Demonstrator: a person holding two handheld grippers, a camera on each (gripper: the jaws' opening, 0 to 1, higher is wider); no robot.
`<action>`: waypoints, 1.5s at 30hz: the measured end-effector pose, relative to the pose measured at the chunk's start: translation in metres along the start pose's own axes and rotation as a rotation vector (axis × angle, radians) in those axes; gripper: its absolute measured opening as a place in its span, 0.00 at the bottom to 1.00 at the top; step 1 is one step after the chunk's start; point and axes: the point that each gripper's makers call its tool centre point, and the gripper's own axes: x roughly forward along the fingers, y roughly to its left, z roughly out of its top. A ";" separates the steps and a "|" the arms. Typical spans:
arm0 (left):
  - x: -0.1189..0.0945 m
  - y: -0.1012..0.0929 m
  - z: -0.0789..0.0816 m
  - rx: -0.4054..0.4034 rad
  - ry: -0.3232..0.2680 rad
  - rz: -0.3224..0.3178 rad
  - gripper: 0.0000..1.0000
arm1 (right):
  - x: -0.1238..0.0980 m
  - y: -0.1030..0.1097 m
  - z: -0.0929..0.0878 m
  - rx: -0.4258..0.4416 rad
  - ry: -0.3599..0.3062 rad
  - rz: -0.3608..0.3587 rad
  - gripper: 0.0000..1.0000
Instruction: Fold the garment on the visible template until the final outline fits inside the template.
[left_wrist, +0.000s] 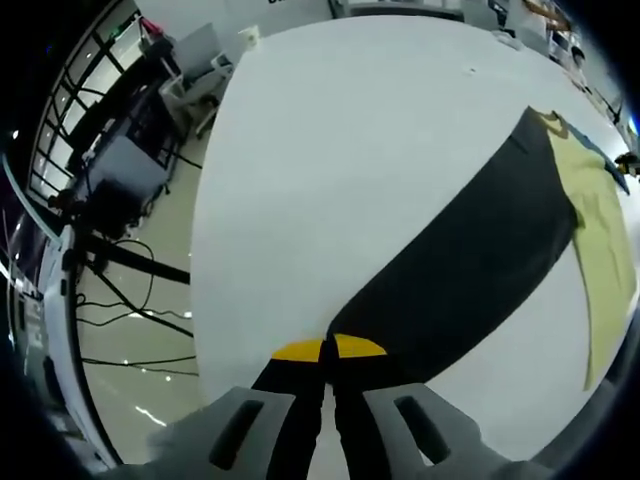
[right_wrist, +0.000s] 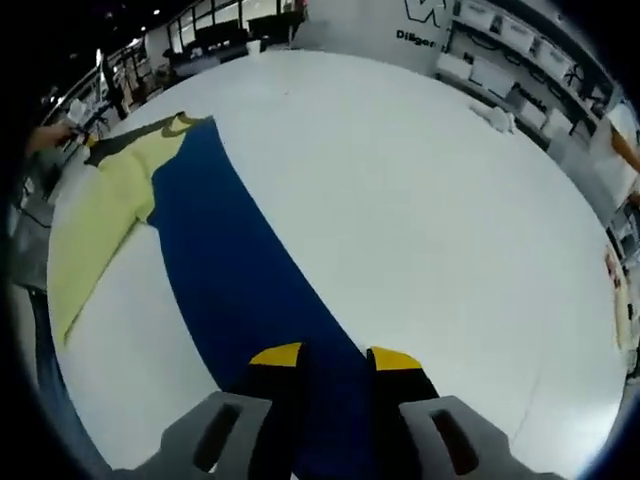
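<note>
Fabric lies flat on your smooth white worktop (left_wrist: 330, 180): a long dark band (left_wrist: 470, 260) that reads navy blue in the right gripper view (right_wrist: 240, 290), with a soft pale yellow garment (right_wrist: 95, 215) spread along its far side. Your left tool (left_wrist: 327, 352), yellow-tipped, has its jaws pressed together at the band's near corner. Your right tool (right_wrist: 335, 358) has its jaws apart, straddling the blue cloth.
</note>
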 end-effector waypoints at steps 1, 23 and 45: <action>0.000 0.000 0.000 -0.001 0.000 0.000 0.05 | -0.001 0.006 0.000 -0.046 0.009 0.026 0.11; 0.008 -0.008 0.004 0.007 0.006 0.010 0.05 | 0.016 -0.031 0.029 -0.055 0.002 -0.061 0.00; 0.024 -0.006 0.011 0.050 0.027 0.025 0.05 | 0.012 -0.038 0.021 -0.057 0.009 -0.080 0.00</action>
